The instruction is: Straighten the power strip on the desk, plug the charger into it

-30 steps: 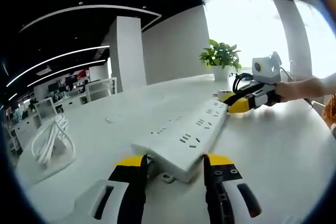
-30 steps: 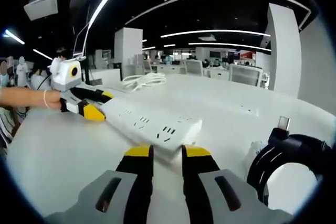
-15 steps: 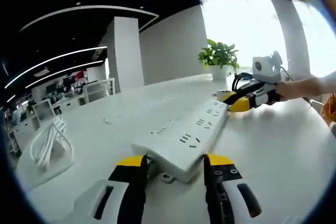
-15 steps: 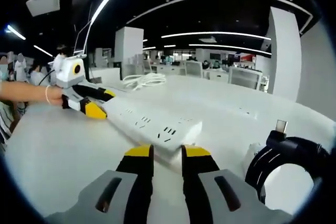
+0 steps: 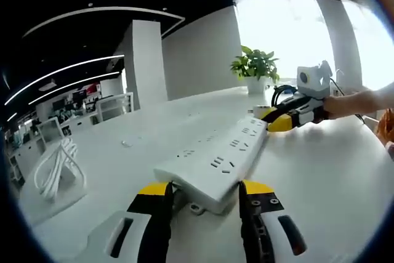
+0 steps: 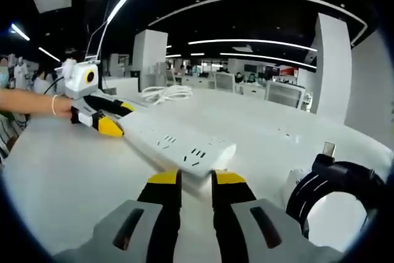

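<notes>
A long white power strip (image 5: 215, 161) lies on the white desk (image 5: 320, 177), running away from me in both views. In the left gripper view, my left gripper (image 5: 204, 192) is closed across the strip's near end, one yellow-tipped jaw on each side. At the far end, the right gripper (image 5: 275, 118) clamps the strip, held by a person's hand. The right gripper view mirrors this: my right gripper (image 6: 196, 180) pinches the near end of the power strip (image 6: 178, 146), and the left gripper (image 6: 114, 118) holds the far end. A white charger (image 6: 295, 180) with a coiled black cable (image 6: 335, 180) lies at the right.
A bundle of white cable (image 5: 56, 165) rests on the desk at the left, seen far back as the white cable (image 6: 166, 93) in the right gripper view. A potted plant (image 5: 257, 69) stands at the desk's far edge. Office desks and chairs fill the background.
</notes>
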{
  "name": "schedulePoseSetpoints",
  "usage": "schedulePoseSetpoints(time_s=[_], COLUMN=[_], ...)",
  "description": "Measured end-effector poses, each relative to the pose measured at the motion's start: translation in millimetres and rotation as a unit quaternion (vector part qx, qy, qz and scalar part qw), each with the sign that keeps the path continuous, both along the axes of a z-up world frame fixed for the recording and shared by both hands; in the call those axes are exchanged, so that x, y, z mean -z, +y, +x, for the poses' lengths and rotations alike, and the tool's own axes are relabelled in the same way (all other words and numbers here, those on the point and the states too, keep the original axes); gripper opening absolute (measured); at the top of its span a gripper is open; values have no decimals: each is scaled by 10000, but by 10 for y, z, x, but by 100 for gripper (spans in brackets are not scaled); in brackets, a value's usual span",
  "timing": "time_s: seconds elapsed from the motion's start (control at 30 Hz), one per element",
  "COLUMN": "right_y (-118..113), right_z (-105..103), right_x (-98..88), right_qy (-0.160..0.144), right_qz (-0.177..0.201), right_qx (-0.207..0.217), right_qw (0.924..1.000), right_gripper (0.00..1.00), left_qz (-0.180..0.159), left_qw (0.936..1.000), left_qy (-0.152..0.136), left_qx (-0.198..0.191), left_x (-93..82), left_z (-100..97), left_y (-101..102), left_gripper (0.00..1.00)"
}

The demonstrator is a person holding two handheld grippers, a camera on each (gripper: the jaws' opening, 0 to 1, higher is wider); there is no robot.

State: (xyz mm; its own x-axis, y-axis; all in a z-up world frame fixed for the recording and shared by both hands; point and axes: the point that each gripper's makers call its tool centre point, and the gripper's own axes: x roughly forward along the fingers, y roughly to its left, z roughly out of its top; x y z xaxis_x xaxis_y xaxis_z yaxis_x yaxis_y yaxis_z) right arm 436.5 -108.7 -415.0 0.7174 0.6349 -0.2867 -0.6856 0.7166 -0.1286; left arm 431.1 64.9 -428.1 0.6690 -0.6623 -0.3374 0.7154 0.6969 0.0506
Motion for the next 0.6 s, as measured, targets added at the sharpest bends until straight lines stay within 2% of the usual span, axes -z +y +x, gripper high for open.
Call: schedulePoseSetpoints(time_s=[0.6], right_y=[-9], right_z=[4], right_x=[-1], right_qy=[-18], right_qz=[20], right_qx=[43], right_qw=[10000], right_gripper=[18], left_qz=[154], left_qw=[9998], left_qy=[-14], left_qx=[127], left_x=[4], left_z=[26], left_y=[-3], left_gripper=[43])
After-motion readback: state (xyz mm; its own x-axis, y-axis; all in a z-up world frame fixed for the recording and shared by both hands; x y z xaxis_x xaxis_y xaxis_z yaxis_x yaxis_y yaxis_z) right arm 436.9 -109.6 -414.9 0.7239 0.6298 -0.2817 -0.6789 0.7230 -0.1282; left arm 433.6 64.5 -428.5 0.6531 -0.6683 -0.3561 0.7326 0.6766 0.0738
